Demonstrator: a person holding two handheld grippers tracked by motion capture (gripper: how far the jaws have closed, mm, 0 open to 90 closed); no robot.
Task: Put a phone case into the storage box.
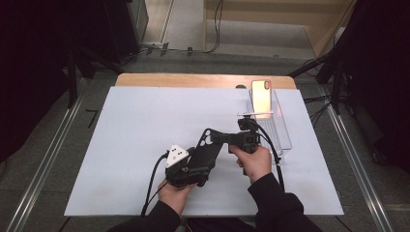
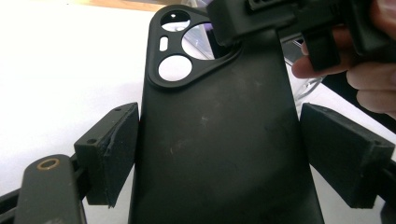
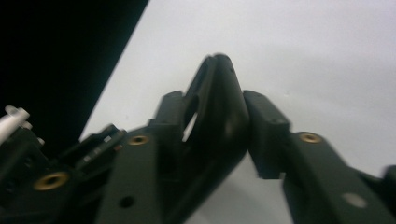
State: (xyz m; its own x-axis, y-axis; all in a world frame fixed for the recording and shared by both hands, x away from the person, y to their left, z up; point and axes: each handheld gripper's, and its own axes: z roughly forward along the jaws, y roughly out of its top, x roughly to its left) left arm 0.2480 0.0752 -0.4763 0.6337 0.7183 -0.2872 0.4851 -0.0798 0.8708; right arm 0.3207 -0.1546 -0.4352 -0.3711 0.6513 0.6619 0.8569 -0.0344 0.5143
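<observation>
One black phone case (image 1: 209,147), held above the white sheet (image 1: 125,135), just in front-left of the clear acrylic stand (image 1: 283,130). Left gripper (image 1: 196,162): jaws clamp the case's lower sides. Right gripper (image 1: 223,137): jaws pinch its camera-cutout end. One phone (image 1: 261,95) stands upright in the stand. Two grippers, two hands; right hand (image 1: 254,162) nearest the stand.

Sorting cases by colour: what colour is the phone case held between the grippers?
Matte black phone case, clearest in the left gripper view.
</observation>
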